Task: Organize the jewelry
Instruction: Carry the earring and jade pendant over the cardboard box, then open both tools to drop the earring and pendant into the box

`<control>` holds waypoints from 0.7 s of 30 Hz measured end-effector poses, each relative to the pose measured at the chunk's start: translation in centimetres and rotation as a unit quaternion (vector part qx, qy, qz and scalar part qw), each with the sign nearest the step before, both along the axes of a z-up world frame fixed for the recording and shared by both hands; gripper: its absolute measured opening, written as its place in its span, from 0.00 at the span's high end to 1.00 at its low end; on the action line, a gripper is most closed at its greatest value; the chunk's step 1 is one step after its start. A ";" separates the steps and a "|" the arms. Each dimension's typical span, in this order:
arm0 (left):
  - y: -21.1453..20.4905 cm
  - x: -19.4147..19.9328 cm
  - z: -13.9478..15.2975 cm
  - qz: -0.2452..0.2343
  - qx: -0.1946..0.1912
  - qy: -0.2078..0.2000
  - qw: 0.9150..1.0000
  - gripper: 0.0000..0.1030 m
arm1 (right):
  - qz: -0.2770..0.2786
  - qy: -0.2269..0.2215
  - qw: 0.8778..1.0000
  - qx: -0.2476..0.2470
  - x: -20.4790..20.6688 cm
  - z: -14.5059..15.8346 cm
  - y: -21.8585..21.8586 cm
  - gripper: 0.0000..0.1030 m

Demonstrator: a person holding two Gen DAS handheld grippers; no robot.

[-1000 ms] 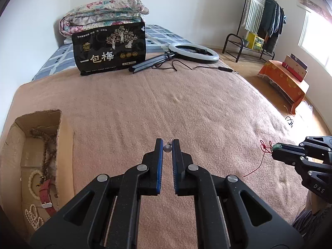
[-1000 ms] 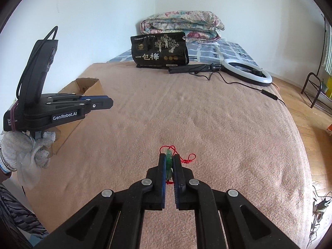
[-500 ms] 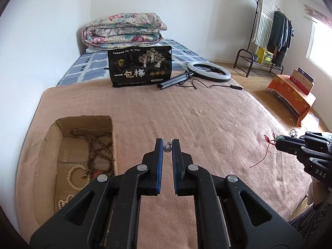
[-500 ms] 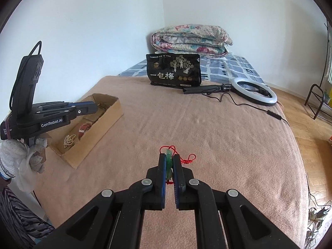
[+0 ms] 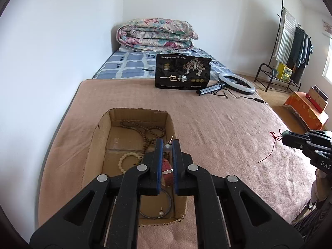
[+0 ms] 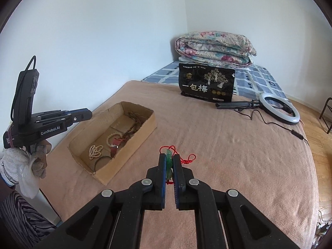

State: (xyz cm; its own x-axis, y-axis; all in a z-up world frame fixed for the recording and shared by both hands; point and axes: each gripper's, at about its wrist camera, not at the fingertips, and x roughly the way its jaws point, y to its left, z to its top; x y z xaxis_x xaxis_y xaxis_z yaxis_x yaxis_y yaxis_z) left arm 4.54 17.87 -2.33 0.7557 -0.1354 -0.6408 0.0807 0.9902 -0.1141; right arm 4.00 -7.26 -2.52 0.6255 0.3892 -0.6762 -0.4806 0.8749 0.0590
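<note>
Both hands have swung across the bed toward the open brown cardboard box [image 5: 132, 157], which a second ago sat off at the left edge of the left view and now lies right under the left gripper [image 5: 167, 148]! Its fingers are pinched nearly shut on a small silvery pearl earring [image 5: 167, 147], hanging just above the box, where dark wooden prayer beads [image 5: 145, 131], a cream bead bracelet [image 5: 128, 161] and a red strap already lie. Over on the pink blanket [image 6: 228, 155], the right gripper [image 6: 169, 161] has lifted too, fingers clamped tight on a green jade pendant on red cord [image 6: 169, 159], not yet over the box. By the look of it the earring drops first, then the pendant follows.
</note>
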 end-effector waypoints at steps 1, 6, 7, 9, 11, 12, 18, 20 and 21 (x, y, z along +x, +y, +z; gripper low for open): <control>0.6 -0.2 0.0 0.005 -0.001 0.001 1.000 0.94 | 0.004 0.000 1.000 0.001 0.1 0.1 0.6 0.97; 2.9 -1.2 -0.2 0.025 -0.004 0.000 1.000 0.94 | 0.025 0.004 1.000 0.009 0.4 0.2 3.6 0.97; 3.3 -1.3 -0.2 0.028 -0.004 0.000 1.000 0.94 | 0.030 0.005 0.999 0.011 0.6 0.3 4.2 0.97; 4.0 -1.6 -0.3 0.034 -0.006 0.000 0.999 0.94 | 0.037 0.008 0.999 0.014 0.9 0.3 5.3 0.97; 4.7 -1.8 -0.5 0.041 -0.010 0.002 0.999 0.94 | 0.043 0.014 0.999 0.018 1.4 0.3 6.3 0.97; 5.0 -1.8 -0.6 0.043 -0.011 0.004 0.999 0.94 | 0.046 0.016 0.999 0.021 1.7 0.2 6.8 0.97; 6.4 -1.9 -1.6 0.059 -0.020 0.012 0.998 0.94 | 0.063 0.020 0.998 0.025 2.9 0.1 10.2 0.97; 6.7 -1.8 -1.9 0.064 -0.024 0.016 0.998 0.94 | 0.069 0.023 0.997 0.024 3.3 0.0 11.4 0.97; 6.8 -1.7 -2.0 0.066 -0.026 0.017 0.997 0.94 | 0.072 0.024 0.997 0.023 3.5 -0.2 12.0 0.97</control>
State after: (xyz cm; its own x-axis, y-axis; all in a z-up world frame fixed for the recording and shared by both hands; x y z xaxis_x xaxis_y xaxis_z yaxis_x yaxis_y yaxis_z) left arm 2.80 24.71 -4.34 0.7474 -0.0701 -0.6607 -0.0541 0.9847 -0.1656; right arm 7.55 4.73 -2.70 0.5279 0.5040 -0.6836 -0.5964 0.7930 0.1241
